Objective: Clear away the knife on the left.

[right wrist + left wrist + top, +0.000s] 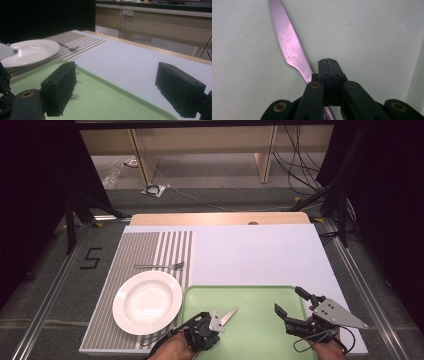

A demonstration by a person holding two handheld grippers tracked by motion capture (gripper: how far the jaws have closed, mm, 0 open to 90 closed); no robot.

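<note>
We saw the left gripper (216, 320) low over the green tray (260, 330), at about seven o'clock on the table (260, 252). Its jaws were pressed together on the handle of a knife (229, 315), and the blade pointed toward one o'clock across the tray floor. In the left gripper view the same knife (290, 47) ran up and away from the closed left gripper (328, 62), its blade flat against the pale tray surface (374, 37).

The right gripper (290, 307) hung over the tray's right side, at about five o'clock, with its jaws spread wide and nothing between them. In the right gripper view, the right gripper (115, 87) framed the tray's far rim (105, 78) between its two parted pads.

A white plate (147, 302) sat on the striped mat (140, 250) just left of the tray, at about eight o'clock. A fork (160, 266) lay on the mat just beyond the plate, at about ten o'clock.
</note>
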